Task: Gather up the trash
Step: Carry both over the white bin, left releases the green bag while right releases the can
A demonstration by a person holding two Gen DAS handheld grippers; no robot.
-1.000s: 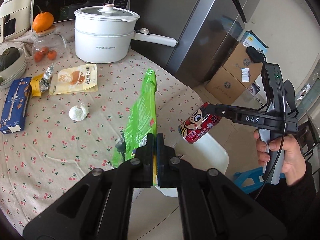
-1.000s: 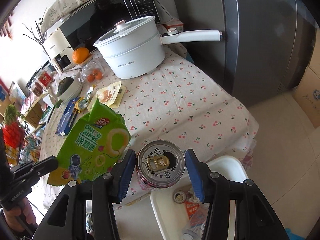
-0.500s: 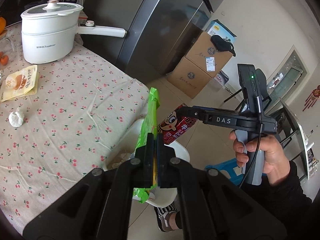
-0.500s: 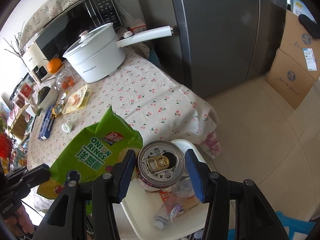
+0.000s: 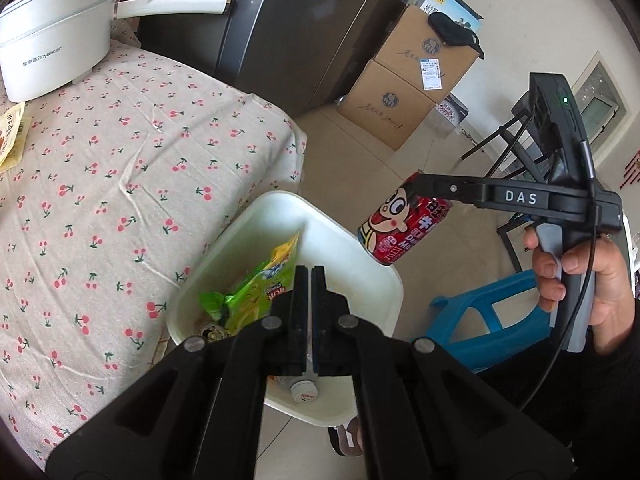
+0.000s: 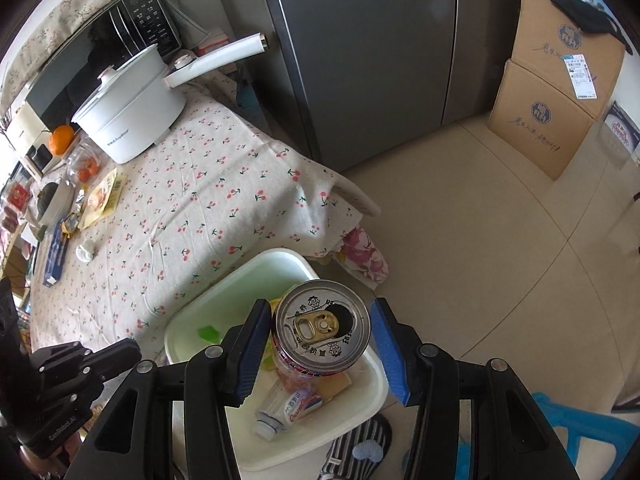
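A white bin (image 5: 352, 236) (image 6: 276, 256) stands on the floor against the table's edge. The green onion-ring snack bag (image 5: 248, 292) (image 6: 208, 332) lies crumpled inside it, beside a can and a plastic bottle (image 6: 280, 412). My left gripper (image 5: 310, 270) (image 6: 132, 350) hangs shut above the bin, and nothing shows between its pads. My right gripper (image 6: 320, 312) (image 5: 408, 200) is shut on an opened red cartoon drink can (image 6: 322, 328) (image 5: 400, 228), held upright over the bin's far rim.
The cherry-print table (image 5: 120, 200) carries a white pot (image 5: 52, 32), a tissue ball (image 6: 85, 250), a blue box (image 6: 56, 256) and snack wrappers. A grey fridge (image 5: 312, 20), stacked cardboard boxes (image 5: 412, 80), a blue stool (image 5: 480, 320) and a striped slipper (image 6: 360, 448) surround the bin.
Both grippers moved off the table to above the bin. The green bag, held in the left gripper before, now lies in the bin. The can stays in the right gripper.
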